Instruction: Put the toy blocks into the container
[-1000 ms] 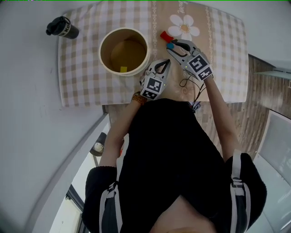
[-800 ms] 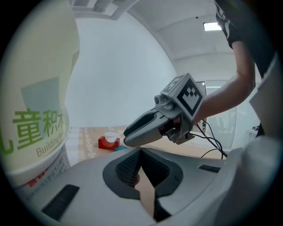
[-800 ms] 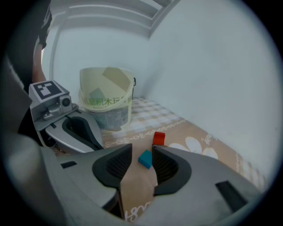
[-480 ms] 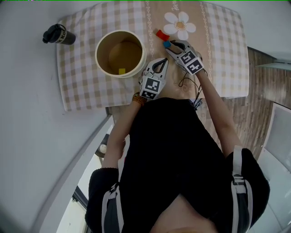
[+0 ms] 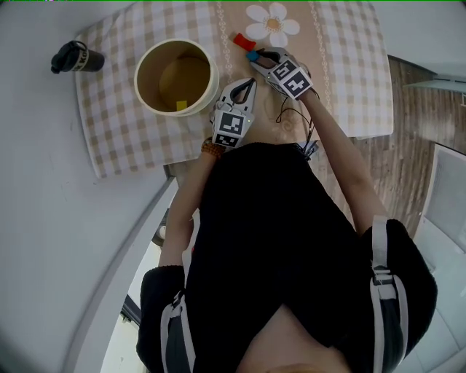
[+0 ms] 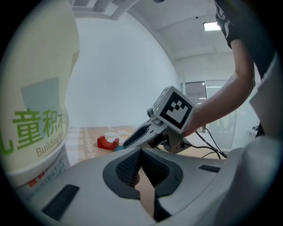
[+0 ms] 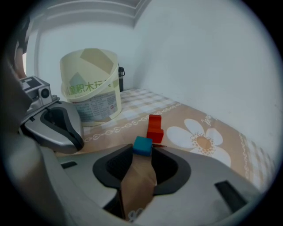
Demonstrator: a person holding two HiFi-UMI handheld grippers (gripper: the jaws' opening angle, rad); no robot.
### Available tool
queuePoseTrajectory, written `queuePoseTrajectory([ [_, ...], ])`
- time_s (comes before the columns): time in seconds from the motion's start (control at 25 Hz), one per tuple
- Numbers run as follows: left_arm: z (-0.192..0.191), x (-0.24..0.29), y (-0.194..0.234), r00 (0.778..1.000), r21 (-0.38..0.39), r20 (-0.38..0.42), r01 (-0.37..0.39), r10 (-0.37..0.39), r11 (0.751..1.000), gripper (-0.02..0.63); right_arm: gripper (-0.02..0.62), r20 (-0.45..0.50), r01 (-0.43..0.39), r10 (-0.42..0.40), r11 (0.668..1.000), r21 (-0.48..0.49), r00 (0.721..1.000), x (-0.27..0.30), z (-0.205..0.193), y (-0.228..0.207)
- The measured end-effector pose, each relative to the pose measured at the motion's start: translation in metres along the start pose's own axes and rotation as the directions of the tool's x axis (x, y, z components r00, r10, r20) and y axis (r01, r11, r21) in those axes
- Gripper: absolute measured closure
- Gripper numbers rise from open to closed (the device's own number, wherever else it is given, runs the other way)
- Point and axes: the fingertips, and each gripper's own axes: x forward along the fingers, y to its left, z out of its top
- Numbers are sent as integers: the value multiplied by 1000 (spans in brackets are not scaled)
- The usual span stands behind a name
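Fingers (image 7: 113, 169) of the right gripper (image 5: 256, 60) are clamped on a teal block (image 7: 143, 145), held at their very tips low over the cloth-covered worktop (image 5: 116, 131).
A red arch block (image 7: 154, 127) is seen just beyond the teal one, beside a printed daisy (image 5: 273, 22). The left gripper (image 6: 140, 151) is held with its fingers pressed together on nothing, close beside the cream block tub (image 7: 90, 88), in which one yellow block (image 5: 181, 105) is lying. A black bottle (image 5: 76, 57) is laid on its side near the cloth's corner, well apart.
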Motion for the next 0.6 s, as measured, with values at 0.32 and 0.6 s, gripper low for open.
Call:
queuePoseTrajectory([
  [0.32,0,0,-2,1000,1,2,0,0,1000,595,460,54,6,-6,1000,4,999,-22,6,-1],
  [0.6,0,0,0,1000,4,-1,0,0,1000,595,460,130,-1,5,1000,-26,991,-41,38,8],
])
